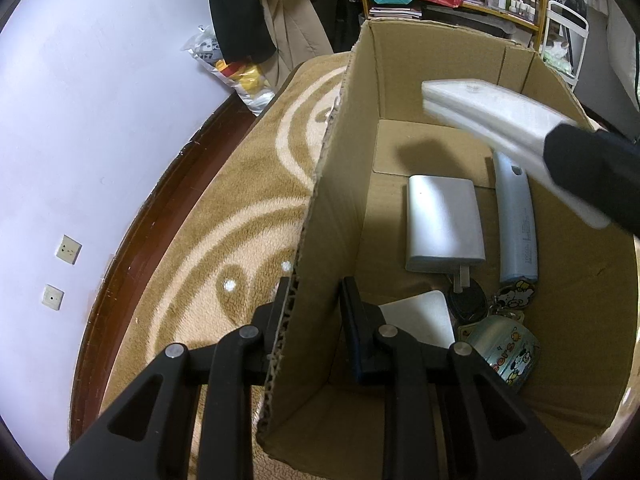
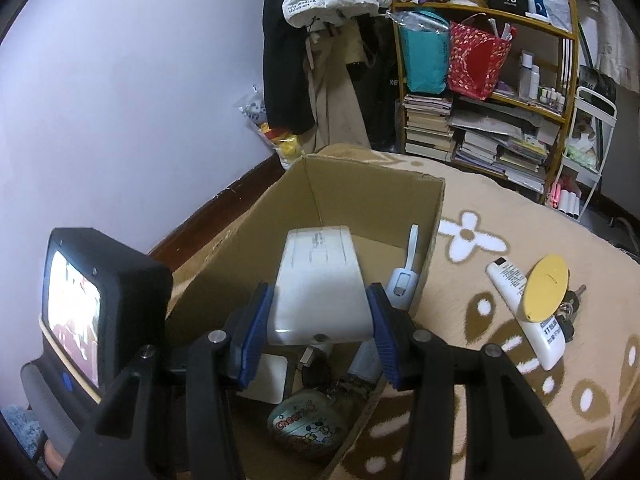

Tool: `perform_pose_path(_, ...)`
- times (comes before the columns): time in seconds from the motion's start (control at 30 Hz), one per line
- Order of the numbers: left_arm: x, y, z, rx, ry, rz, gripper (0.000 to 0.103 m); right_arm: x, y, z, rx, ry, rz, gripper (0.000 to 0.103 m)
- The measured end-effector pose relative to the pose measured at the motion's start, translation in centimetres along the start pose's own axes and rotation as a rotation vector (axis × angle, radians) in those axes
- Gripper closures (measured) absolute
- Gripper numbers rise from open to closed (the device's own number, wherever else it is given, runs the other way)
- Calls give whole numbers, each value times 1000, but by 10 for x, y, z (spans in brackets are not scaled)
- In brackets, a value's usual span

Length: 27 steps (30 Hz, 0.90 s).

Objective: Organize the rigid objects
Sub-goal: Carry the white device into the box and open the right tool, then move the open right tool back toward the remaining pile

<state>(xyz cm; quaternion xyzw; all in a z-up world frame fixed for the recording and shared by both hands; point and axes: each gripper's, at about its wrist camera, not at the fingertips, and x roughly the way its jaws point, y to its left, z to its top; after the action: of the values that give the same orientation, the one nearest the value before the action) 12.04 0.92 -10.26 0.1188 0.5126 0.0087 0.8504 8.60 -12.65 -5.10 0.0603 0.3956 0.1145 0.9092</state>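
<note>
Claws differ: right claw (image 2: 318,320) grips a white box (image 2: 320,280) above the cardboard box (image 1: 332,208), left claw (image 1: 316,312) straddles its wall unclamped.

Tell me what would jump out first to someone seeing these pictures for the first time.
Most striking is the open cardboard box on the patterned rug, with the right gripper holding a white rectangular block over it. The left gripper straddles the box's near wall, one finger inside and one outside. Inside lie a silver charger, a pale blue case and a cartoon tin, while a white tube and yellow disc wait on the rug.
</note>
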Motion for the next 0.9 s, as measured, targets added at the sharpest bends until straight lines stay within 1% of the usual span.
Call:
perform_pose_path(0.13, 0, 1, 0, -2, 0, -2, 81, 0, 1, 1, -9, 8, -10, 52)
perform_pose_path(0.23, -1, 1, 0, -5, 0, -8, 81, -6, 3, 4, -23, -12, -22, 52)
perform_pose_path(0.3, -2, 2, 0, -7, 1, -11, 81, -10, 4, 6, -27, -20, -27, 50)
perform_pose_path(0.4, -2, 2, 0, -6, 1, -10, 81, -16, 1, 9, -32, -35, -51, 43)
perform_pose_path(0.47, -2, 2, 0, -6, 1, -10, 81, -20, -4, 12, -12, -52, -61, 30)
perform_pose_path(0.53, -2, 2, 0, -6, 1, -10, 80, -26, -12, 16, 10, -76, -72, 21)
perform_pose_path(0.6, -2, 2, 0, -6, 1, -10, 80, -31, -22, 21, 32, -102, -88, 16)
perform_pose_path(0.67, -2, 2, 0, -6, 1, -10, 80, -35, -34, 23, 64, -120, -116, 4)
perform_pose_path(0.7, -2, 2, 0, -6, 1, -10, 80, -38, -43, 24, 95, -130, -131, 1)
perform_pose_path(0.8, -2, 2, -1, -5, 1, -11, 80, -43, -63, 27, 152, -149, -156, 0)
perform_pose_path(0.9, -2, 2, -2, -3, 0, -8, 80, -45, -87, 27, 193, -162, -209, 0)
